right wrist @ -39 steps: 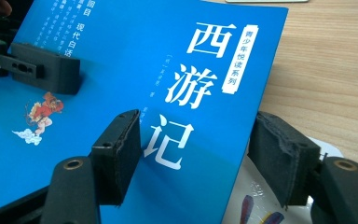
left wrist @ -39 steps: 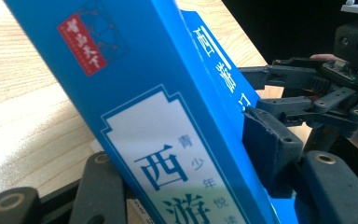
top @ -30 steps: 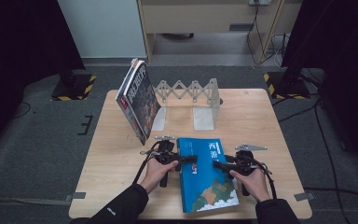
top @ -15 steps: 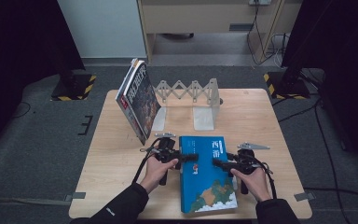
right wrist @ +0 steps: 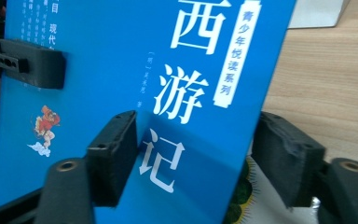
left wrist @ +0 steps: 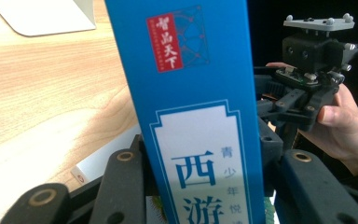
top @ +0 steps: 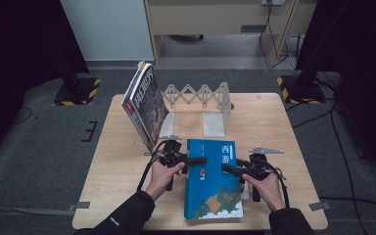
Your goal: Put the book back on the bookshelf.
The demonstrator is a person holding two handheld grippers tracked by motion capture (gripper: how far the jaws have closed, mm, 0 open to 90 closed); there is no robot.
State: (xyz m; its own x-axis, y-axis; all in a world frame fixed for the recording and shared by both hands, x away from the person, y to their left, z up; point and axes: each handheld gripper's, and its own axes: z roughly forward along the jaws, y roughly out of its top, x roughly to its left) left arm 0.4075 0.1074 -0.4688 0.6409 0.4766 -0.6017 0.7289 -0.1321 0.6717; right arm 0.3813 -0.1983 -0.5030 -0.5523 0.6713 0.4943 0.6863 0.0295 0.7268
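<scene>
Since the earlier frame, the left edge of the blue book has been lifted slightly off the table, and both pairs of jaws have been closing on it. The book is clamped at its spine side by the left gripper. Its right edge sits between the jaws of the right gripper; whether it is pressed there cannot be told. Beyond the book, a magazine leans against a folding rack.
</scene>
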